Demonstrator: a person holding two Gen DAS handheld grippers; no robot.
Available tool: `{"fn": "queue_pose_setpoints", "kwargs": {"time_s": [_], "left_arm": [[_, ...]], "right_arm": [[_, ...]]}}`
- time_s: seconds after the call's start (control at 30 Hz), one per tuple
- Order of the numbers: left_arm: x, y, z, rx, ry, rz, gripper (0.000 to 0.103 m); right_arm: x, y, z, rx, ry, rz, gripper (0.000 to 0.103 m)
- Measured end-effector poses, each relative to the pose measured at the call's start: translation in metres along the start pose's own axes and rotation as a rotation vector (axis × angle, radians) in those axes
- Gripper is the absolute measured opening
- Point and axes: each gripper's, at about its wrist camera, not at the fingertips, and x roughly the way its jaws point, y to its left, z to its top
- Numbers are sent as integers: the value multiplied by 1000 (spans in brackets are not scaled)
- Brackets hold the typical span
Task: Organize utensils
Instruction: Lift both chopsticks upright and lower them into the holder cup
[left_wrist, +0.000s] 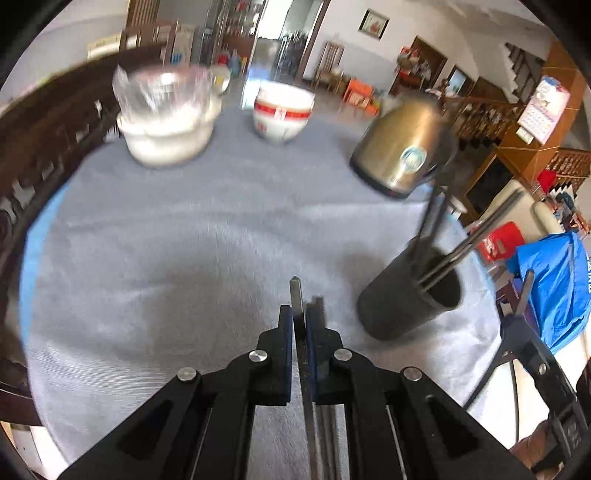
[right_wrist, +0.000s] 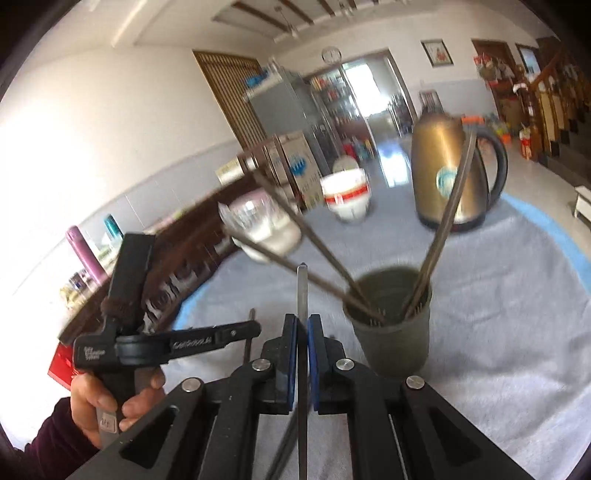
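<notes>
Seen from the left wrist, the left tongs (left_wrist: 300, 325) are closed on a thin metal chopstick (left_wrist: 296, 295) whose tip pokes out just past the pads, with what may be a second rod blurred beside it; the load hangs above the grey cloth of the surface (left_wrist: 166, 240). To the right stands the dark holder cup (left_wrist: 410, 295), already carrying several chopsticks (left_wrist: 476, 238) that fan out over its rim, so part of the sorting looks done, while the pieces in hand have yet to go in. A gold kettle (left_wrist: 402, 147) sits behind the cup, a red-banded bowl (left_wrist: 282, 110) and a stack of clear and white bowls (left_wrist: 166, 118) farther back; the cloth in front of the tongs is bare, giving free room, though the cup stands close to the surface's right edge. From the right wrist, the right tongs (right_wrist: 302, 328) likewise pinch one flat metal chopstick (right_wrist: 303, 288), upright and near the holder cup (right_wrist: 391, 325), just left of its mouth. The splayed chopsticks (right_wrist: 314, 232) lean left and right across the opening, leaving a gap in the middle that an insertion would probably have to thread. The left tongs (right_wrist: 131, 258) and the hand (right_wrist: 110, 402) gripping them hover well to the left, apart from the cup.
</notes>
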Motion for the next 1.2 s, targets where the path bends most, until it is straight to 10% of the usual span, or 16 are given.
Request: {"fn": "queue_pose_setpoints", "kwargs": {"time_s": [0.63,1.2], "left_arm": [[-136,-50,11,98,-344,-17,5],[-175,-100,40,86,-557,-73,5]], "right_arm": [[-81,6,37,-11,-283,-44,7],[-125,12,73,-13,-639,-223,7]]}}
